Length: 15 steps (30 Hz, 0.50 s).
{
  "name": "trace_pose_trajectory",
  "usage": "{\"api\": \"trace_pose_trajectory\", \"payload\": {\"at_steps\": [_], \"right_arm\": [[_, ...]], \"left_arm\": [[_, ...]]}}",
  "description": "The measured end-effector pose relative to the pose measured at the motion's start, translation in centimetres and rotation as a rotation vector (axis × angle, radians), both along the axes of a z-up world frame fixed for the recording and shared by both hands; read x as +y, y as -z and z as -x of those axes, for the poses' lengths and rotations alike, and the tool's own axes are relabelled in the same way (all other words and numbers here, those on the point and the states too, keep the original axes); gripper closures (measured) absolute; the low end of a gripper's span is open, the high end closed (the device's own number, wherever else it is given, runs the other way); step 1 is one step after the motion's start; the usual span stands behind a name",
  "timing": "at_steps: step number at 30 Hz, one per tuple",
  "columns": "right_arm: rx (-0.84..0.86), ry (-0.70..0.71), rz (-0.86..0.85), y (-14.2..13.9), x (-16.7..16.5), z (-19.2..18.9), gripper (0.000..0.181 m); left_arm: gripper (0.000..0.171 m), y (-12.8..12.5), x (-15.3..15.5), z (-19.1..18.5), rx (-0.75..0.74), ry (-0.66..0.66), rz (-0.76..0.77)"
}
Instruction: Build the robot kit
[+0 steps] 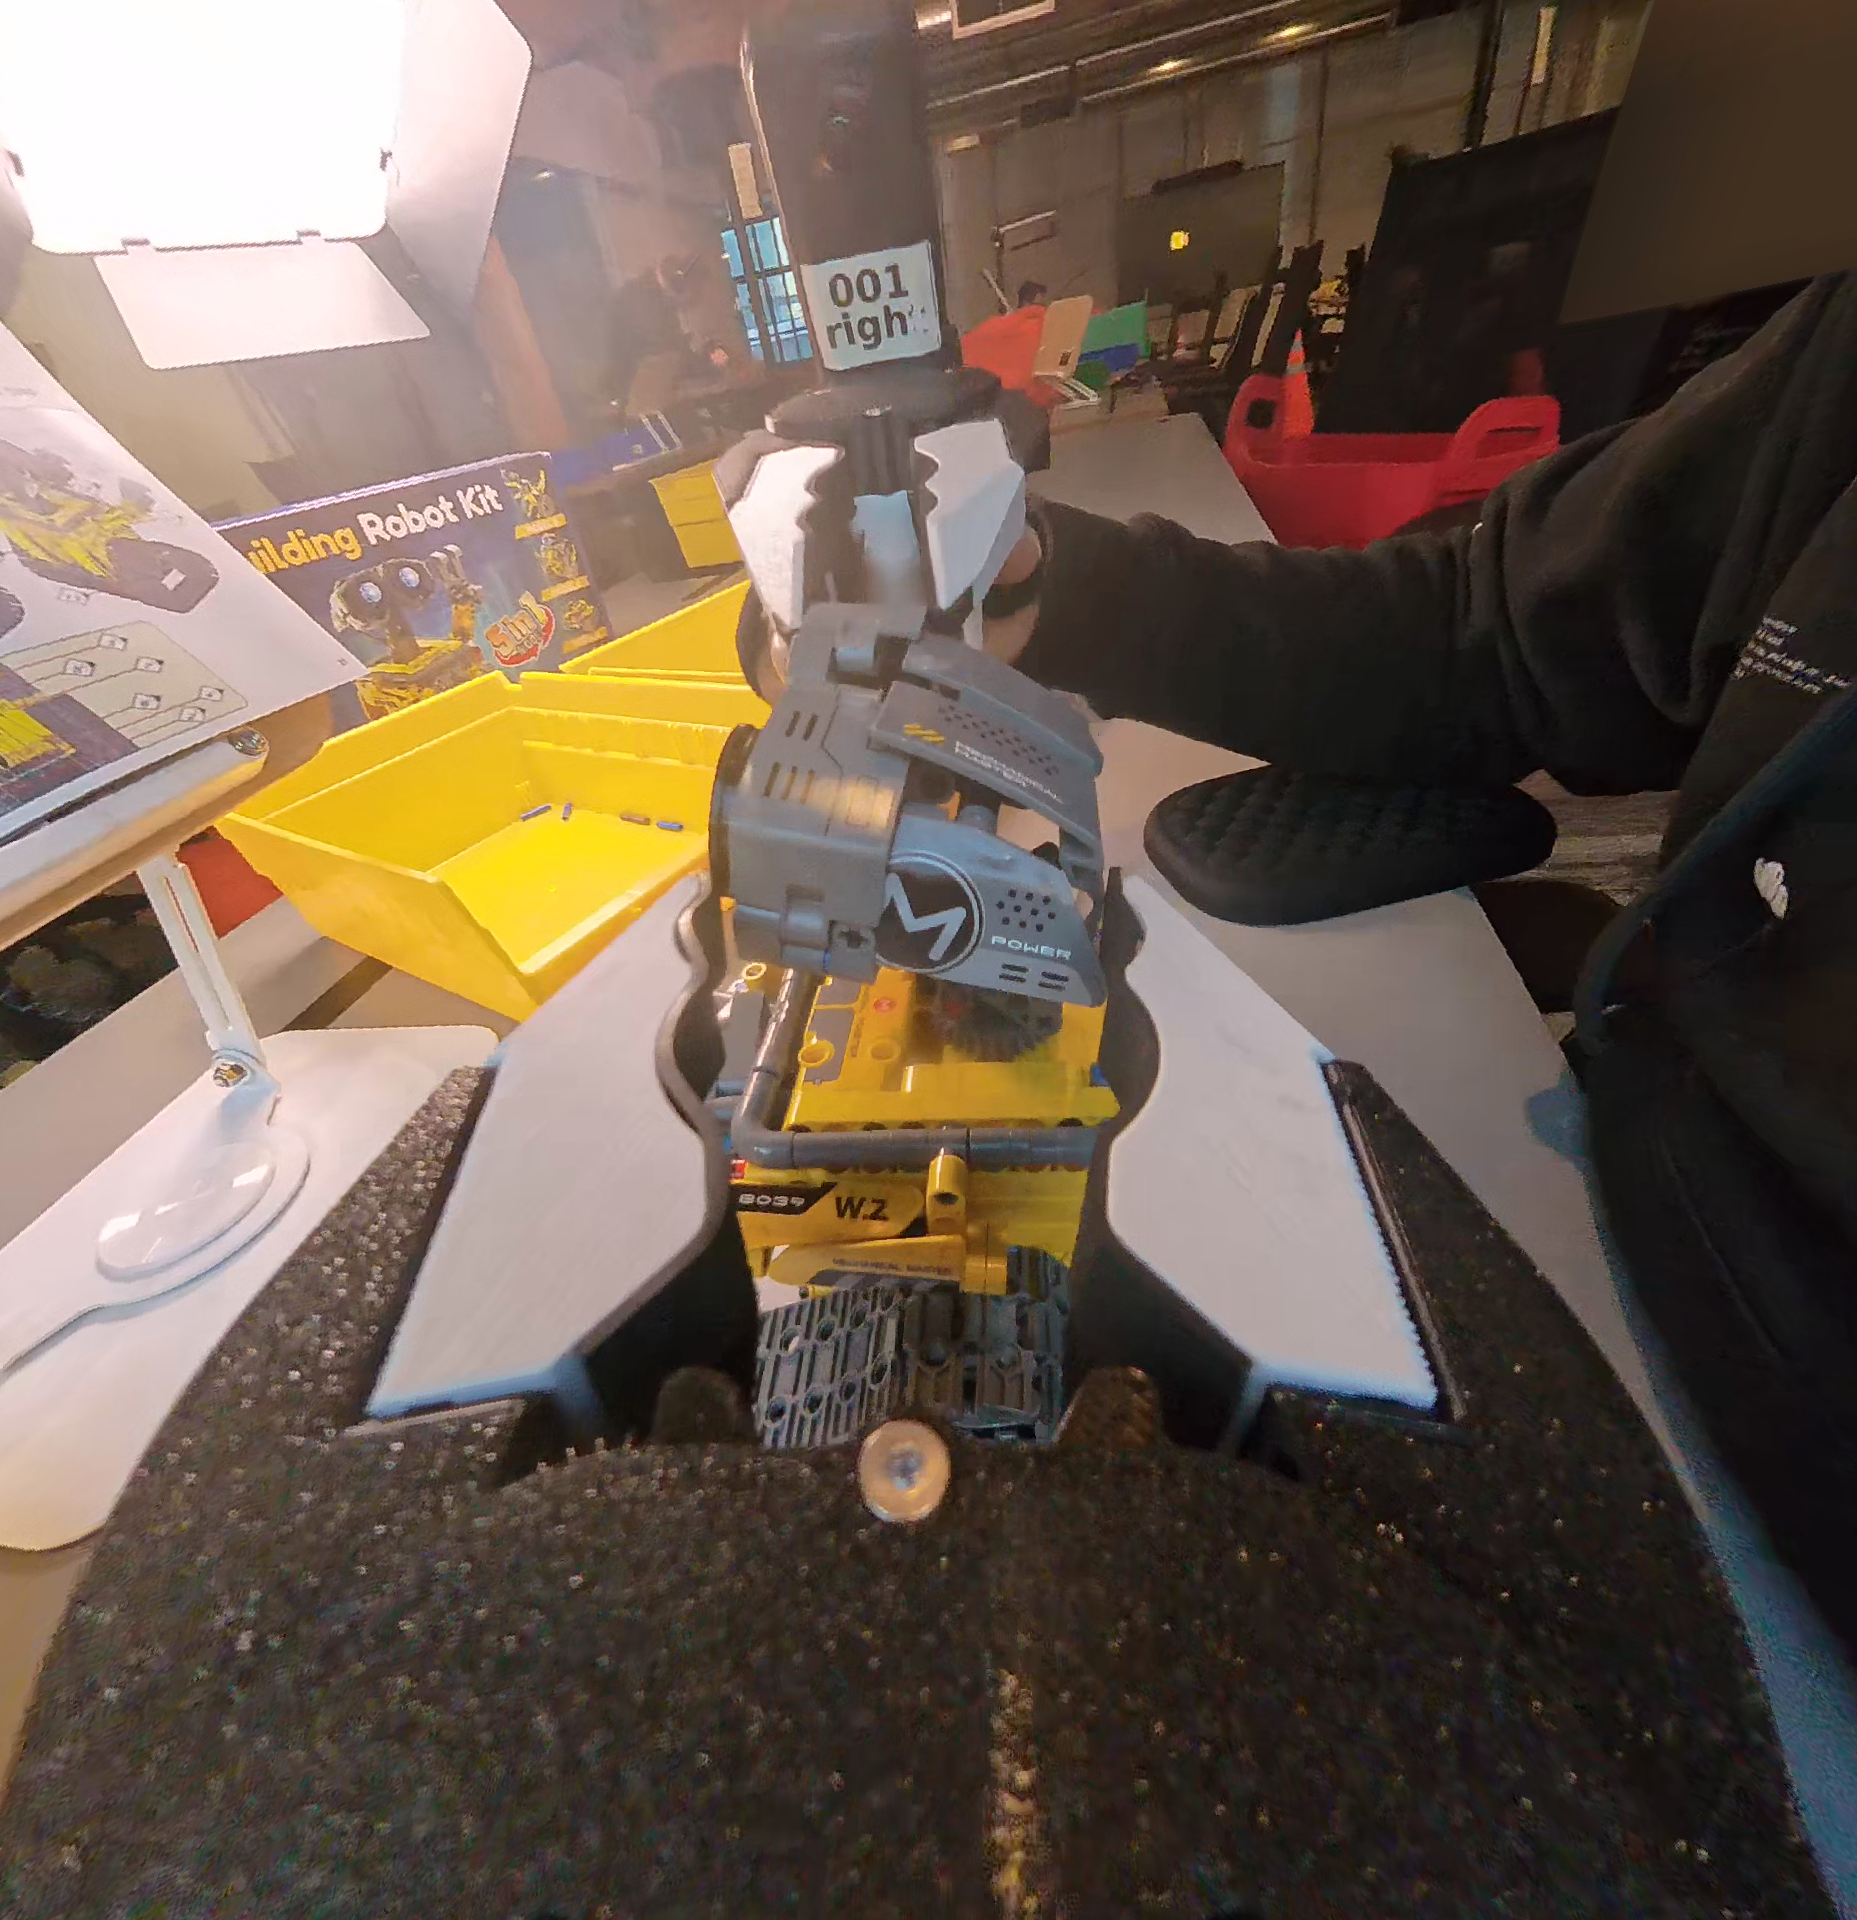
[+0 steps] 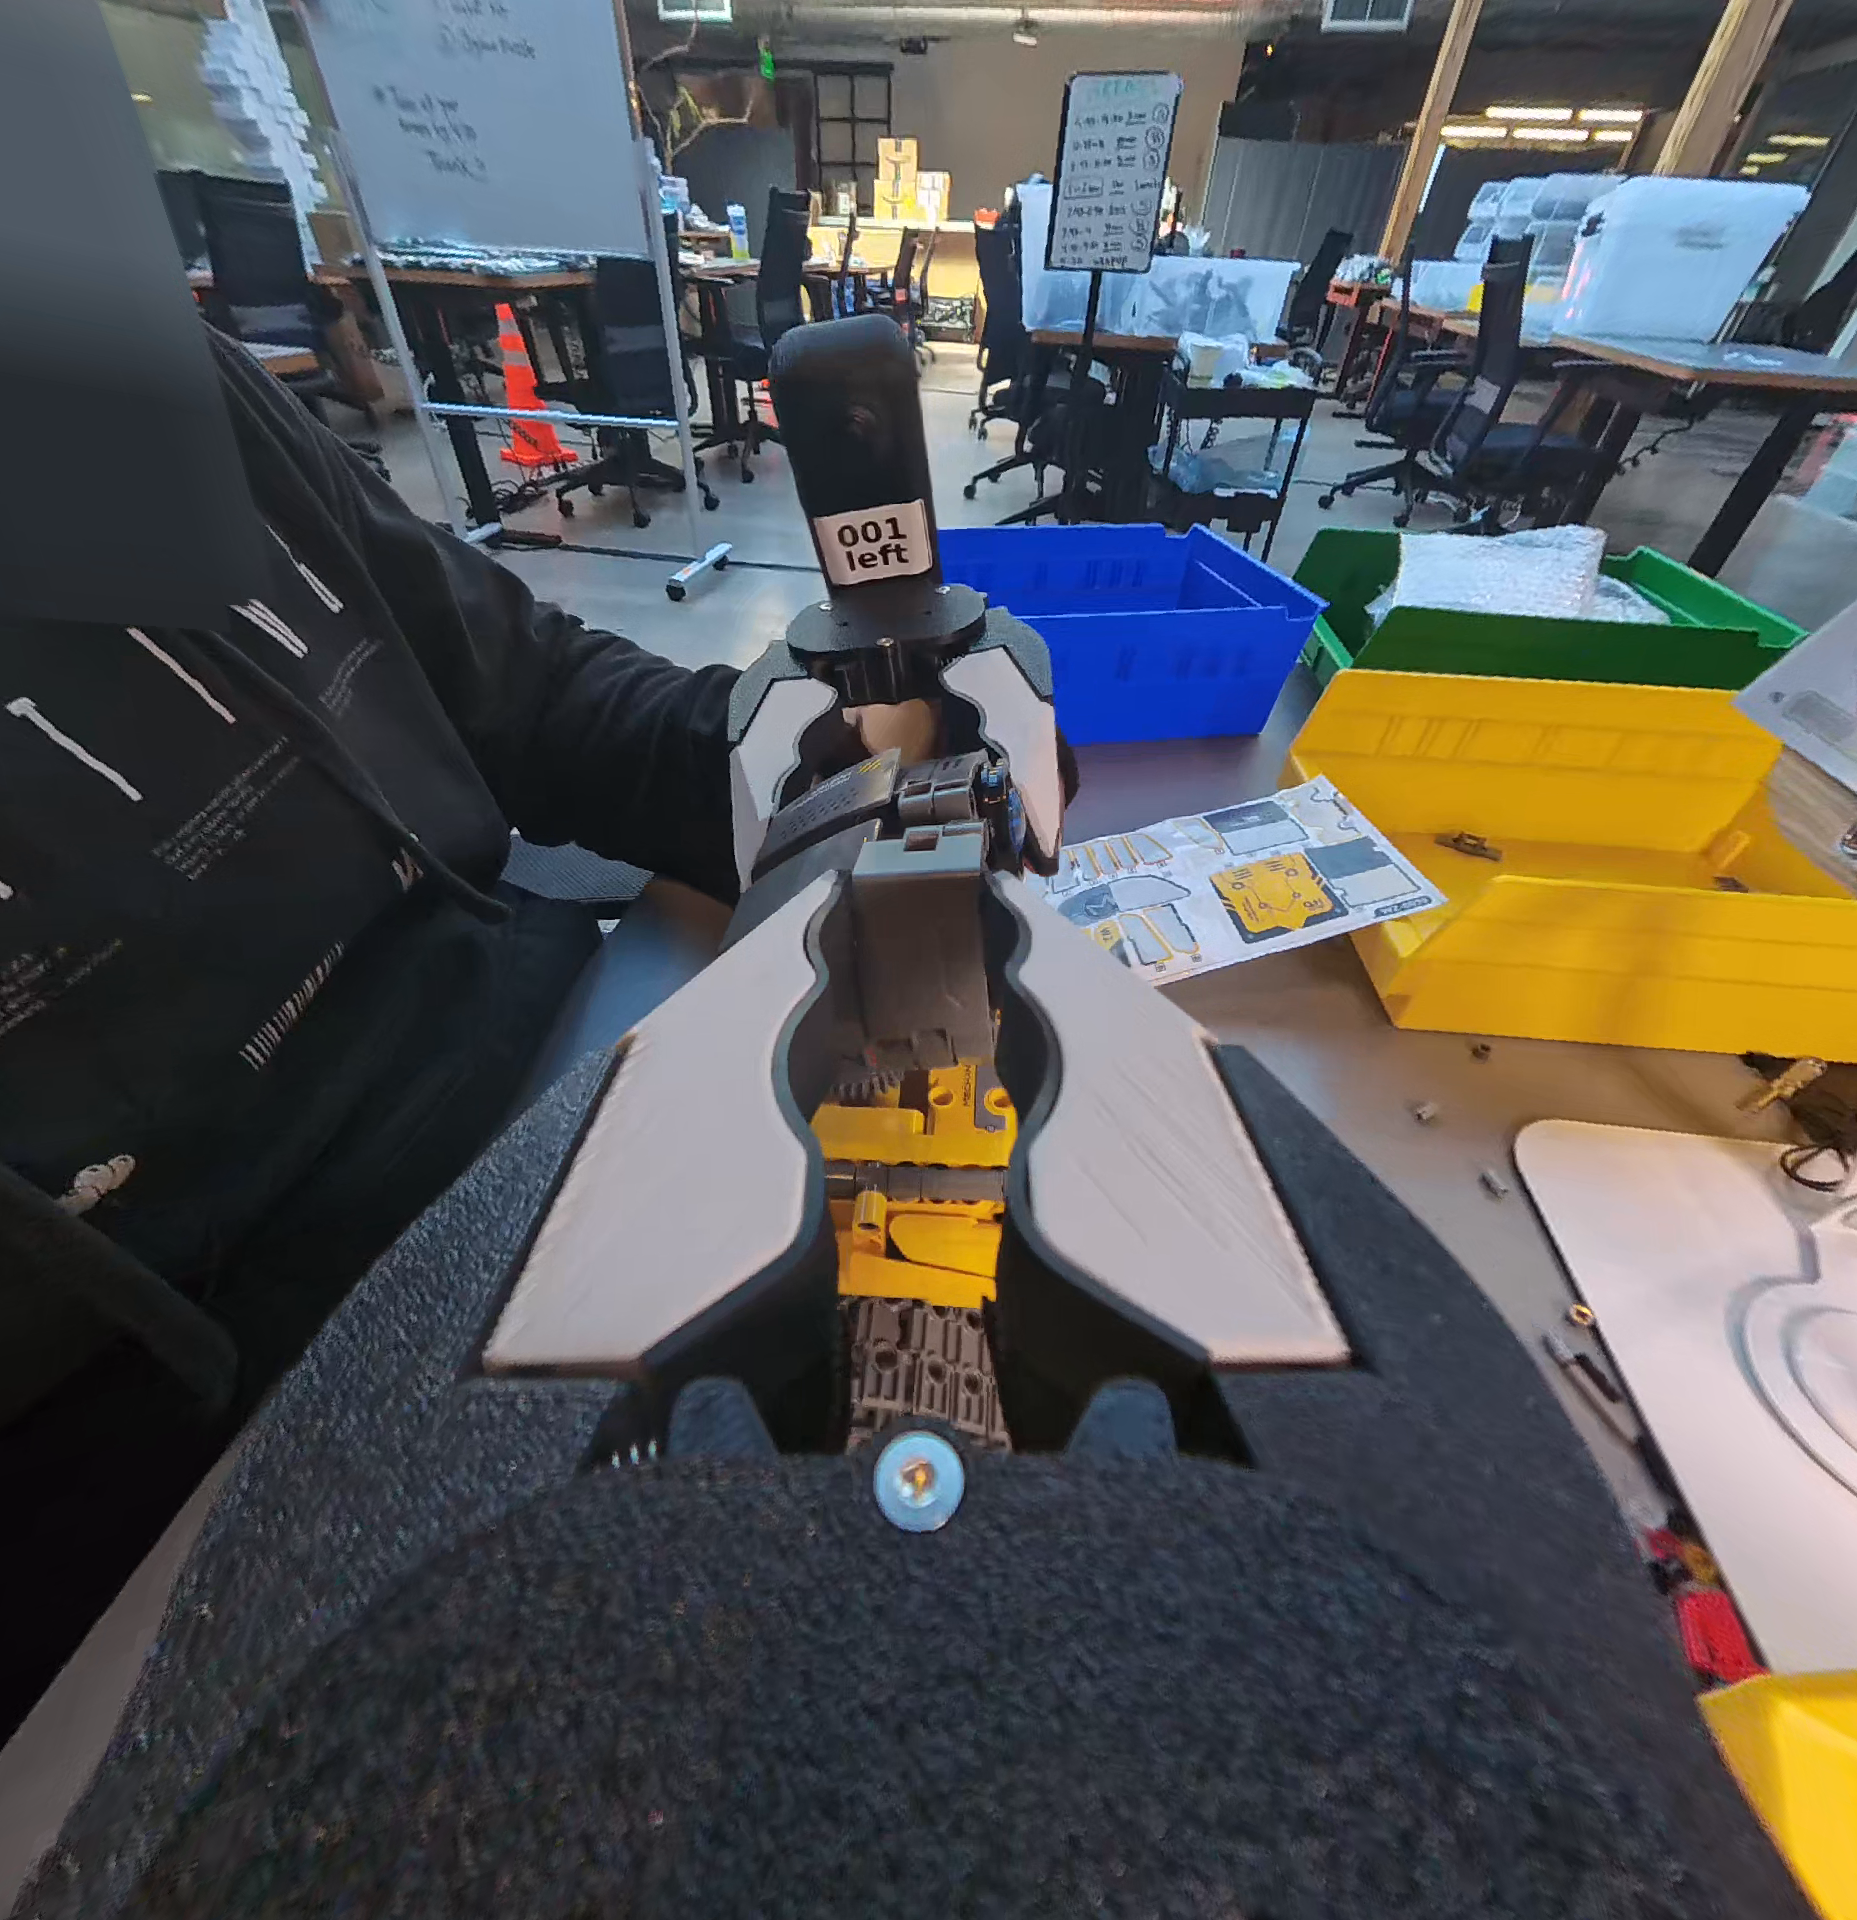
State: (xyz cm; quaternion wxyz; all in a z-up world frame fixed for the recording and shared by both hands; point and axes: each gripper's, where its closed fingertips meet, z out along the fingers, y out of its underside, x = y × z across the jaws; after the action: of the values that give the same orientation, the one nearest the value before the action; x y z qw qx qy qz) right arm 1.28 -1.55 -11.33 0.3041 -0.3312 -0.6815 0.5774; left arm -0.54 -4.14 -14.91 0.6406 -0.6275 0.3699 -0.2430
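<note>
Big open workshop in the background, rows of desks and office chairs, an orange cone, a whiteboard (image 2: pixel 488 125) with handwriting on it, and up front a grey tabletop (image 2: pixel 1319 1039) crowded with bins. Both grippers are clamped on the same yellow and grey brick-built robot model (image 1: pixel 903 1039), which is held up over the tabletop's near edge, right in front of the person. The left gripper (image 1: pixel 908 1101) has its jaws closed partway onto the model's yellow body and grey tread, fingers touching both sides. The right gripper (image 2: pixel 913 997) comes in from the opposite side, closed partway around the grey head section (image 1: pixel 893 831). Each gripper has a white label with printed writing on its black handle, and the model has printed stickers on its grey panels and yellow body. A black sleeve (image 1: pixel 1371 644) reaches in across the tabletop to each handle, tools roughly level and pointed at each other. Toward the far edge sit yellow bins (image 1: pixel 508 831), a blue bin (image 2: pixel 1132 623) and a green one (image 2: pixel 1526 623), plus a sticker sheet (image 2: pixel 1246 883) lying flat beside the yellow bins. An instruction booklet (image 1: pixel 93 582) rests on a white stand near the left edge, with the kit's box (image 1: pixel 425 582) behind it.
</note>
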Motion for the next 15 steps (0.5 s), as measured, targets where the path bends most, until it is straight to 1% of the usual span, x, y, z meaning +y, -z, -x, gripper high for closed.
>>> {"api": "trace_pose_trajectory", "payload": {"at_steps": [6, 11, 15], "right_arm": [[-0.106, 0.061, -0.008, 0.1, 0.1, -0.01, 0.157], [-0.19, 0.12, -0.085, 0.13, 0.1, -0.08, 0.157], [-0.281, 0.172, -0.105, 0.2, 0.24, 0.05, 0.156]], "left_arm": [[0.1, -0.01, -0.07, 0.01, 0.023, -0.007, -0.016], [0.1, 0.01, -0.04, 0.03, 0.044, -0.006, -0.018], [0.1, 0.11, 0.06, 0.18, 0.058, -0.01, -0.005]]}}
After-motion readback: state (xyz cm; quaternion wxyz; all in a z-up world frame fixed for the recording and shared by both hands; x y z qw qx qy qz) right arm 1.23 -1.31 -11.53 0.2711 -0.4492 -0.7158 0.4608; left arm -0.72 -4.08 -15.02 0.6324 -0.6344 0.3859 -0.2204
